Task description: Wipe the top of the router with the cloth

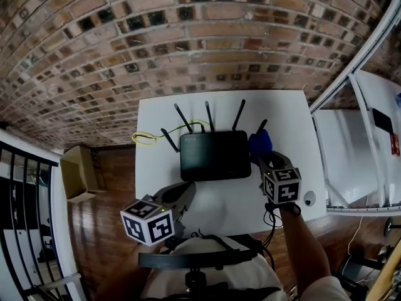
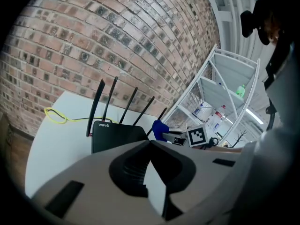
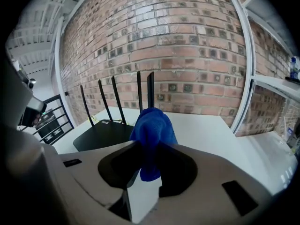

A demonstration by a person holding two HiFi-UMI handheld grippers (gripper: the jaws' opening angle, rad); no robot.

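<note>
A black router [image 1: 215,155] with several upright antennas lies flat in the middle of the white table [image 1: 156,115], close to the brick wall. My right gripper [image 1: 264,157] is at the router's right edge, shut on a bunched blue cloth [image 1: 259,143] that sticks up past its tips. In the right gripper view the cloth [image 3: 152,130] hangs between the jaws, with the router [image 3: 105,132] to the left of it. My left gripper [image 1: 187,190] hovers near the table's front edge, its jaws together and holding nothing. From it I see the router [image 2: 117,135] and the cloth [image 2: 159,128] beyond.
A yellow cable [image 1: 145,138] loops on the table behind the router's left side. A white shelf unit [image 1: 357,143] stands to the right. On the wooden floor at the left are a cardboard box [image 1: 78,171] and a black railing [image 1: 25,218].
</note>
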